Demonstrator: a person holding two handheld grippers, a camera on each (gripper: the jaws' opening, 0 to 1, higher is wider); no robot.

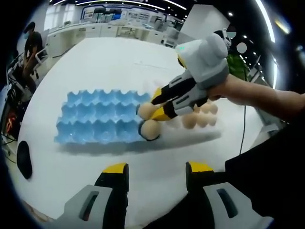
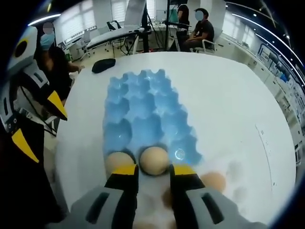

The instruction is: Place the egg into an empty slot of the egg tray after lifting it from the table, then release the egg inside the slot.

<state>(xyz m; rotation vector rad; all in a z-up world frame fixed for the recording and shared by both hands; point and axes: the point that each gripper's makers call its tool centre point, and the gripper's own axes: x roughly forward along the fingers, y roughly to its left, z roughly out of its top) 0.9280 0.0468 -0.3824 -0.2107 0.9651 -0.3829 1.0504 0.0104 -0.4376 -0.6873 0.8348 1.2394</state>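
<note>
Right gripper view: egg tray point(image 2: 143, 112) lengthwise away.

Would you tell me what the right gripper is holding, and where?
Cannot be told: an egg lies between the right gripper's tips at the tray; contact unclear.

The right gripper point(image 2: 153, 177) hovers at the near end of the blue egg tray point(image 2: 143, 114) on the white table point(image 2: 228, 109). Two eggs point(image 2: 154, 160) sit in the tray's nearest slots; another egg point(image 2: 213, 180) lies just right of the gripper.
</note>
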